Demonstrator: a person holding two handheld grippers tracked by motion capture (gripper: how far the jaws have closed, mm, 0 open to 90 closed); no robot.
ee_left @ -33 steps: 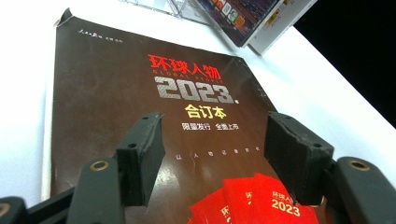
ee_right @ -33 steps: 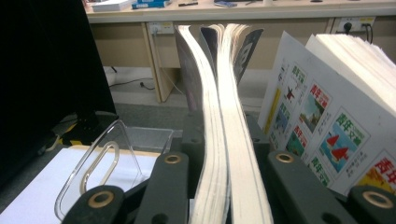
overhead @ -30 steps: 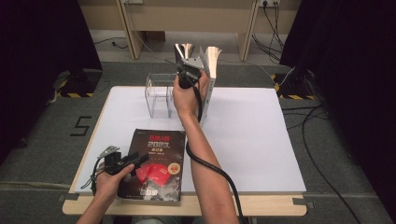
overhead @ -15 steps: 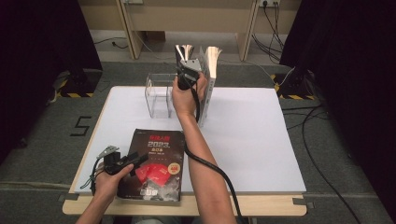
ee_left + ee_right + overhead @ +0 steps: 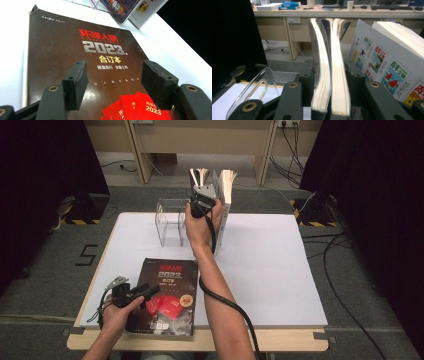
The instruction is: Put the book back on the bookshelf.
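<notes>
Two thick books stand upright in a clear acrylic rack at the table's far side, pages fanned at the top. My right gripper straddles them; its jaws have just been opening, and the pads now sit beside the books without squeezing. In the high view my right gripper reaches forward at the rack. A dark brown magazine with red envelopes printed on it lies flat near the front edge. My left gripper hovers low over it, open with nothing between the jaws.
A white magazine with small colour pictures leans to the right of the two books. The white table top spreads out to the right. Cables and a wooden desk lie beyond the table.
</notes>
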